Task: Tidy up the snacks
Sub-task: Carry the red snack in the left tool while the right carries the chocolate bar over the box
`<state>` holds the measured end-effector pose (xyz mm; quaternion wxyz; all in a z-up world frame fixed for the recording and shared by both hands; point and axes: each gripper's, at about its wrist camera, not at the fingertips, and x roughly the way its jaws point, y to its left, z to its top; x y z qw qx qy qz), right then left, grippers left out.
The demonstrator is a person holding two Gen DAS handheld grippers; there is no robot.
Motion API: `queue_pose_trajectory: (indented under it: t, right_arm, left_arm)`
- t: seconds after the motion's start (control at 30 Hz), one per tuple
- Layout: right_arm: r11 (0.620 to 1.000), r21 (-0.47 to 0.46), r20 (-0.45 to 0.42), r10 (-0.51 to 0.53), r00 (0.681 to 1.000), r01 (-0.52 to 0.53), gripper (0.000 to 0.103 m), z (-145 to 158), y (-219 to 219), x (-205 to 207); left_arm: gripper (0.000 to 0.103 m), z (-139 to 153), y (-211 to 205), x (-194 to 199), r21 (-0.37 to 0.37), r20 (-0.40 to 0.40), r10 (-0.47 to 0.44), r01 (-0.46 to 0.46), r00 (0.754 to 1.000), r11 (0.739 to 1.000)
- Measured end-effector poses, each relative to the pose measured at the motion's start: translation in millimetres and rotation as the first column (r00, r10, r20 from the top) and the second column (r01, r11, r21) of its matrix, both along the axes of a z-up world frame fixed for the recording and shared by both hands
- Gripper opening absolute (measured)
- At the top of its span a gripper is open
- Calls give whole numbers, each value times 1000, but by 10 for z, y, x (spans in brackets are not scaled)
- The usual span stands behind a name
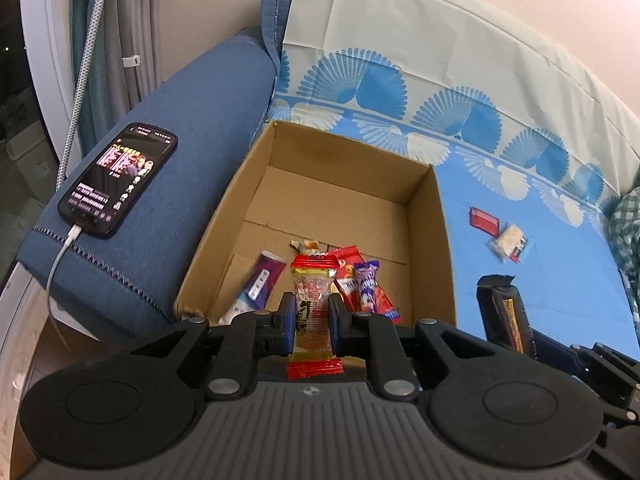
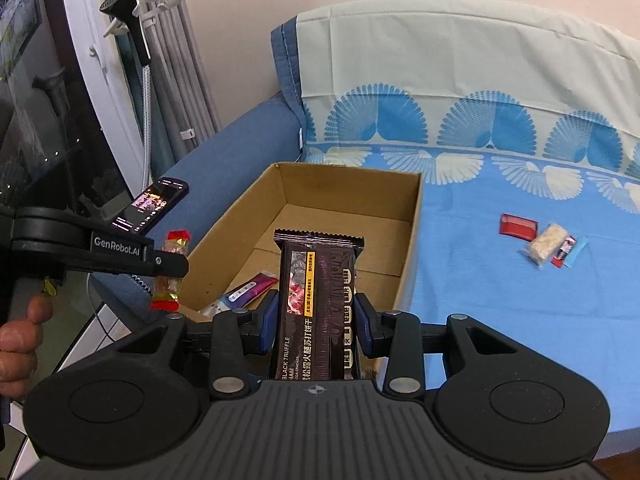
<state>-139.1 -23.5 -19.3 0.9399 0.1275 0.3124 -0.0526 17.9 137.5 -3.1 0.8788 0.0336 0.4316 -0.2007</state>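
An open cardboard box [image 1: 430, 216] stands on the blue bed sheet; it also shows in the right wrist view [image 2: 408, 240]. Inside lie a purple-white stick pack [image 1: 260, 284], a red packet [image 1: 352, 280] and a purple candy [image 1: 367, 280]. My left gripper [image 1: 311, 312] is shut on a clear candy with red ends [image 1: 312, 292], held over the box's near edge. My right gripper [image 2: 314, 316] is shut on a dark black-truffle cracker pack [image 2: 316, 304], held upright at the box's near side. The left gripper also shows in the right wrist view [image 2: 168, 276].
On the sheet right of the box lie a red packet [image 2: 518, 226], a clear rice-snack packet [image 2: 548, 242] and a small red-blue packet [image 2: 568, 252]. A lit phone [image 1: 118, 178] on a cable rests on the blue sofa arm [image 1: 192, 112].
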Motion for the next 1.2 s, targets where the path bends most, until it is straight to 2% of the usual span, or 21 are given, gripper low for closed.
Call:
queue_pose_trajectory:
  t: [0.47,0.77,1.2]
  right_arm:
    - [1000,26,-66,0,998,2,41,-284,-176,748]
    - [999,39,-97,3,995,1,41,-497,-255,1128]
    - [997,72,-150,12,989,-1,41,-788,-368,1440]
  left_arm:
    - [18,-248,-285,735,31,-30,1,0,1000,1000]
    - [18,-542,-466,1156,79,-59,9,-5,998,997]
    - [18,-919,-587,1433,139,-107,6,9,994,990]
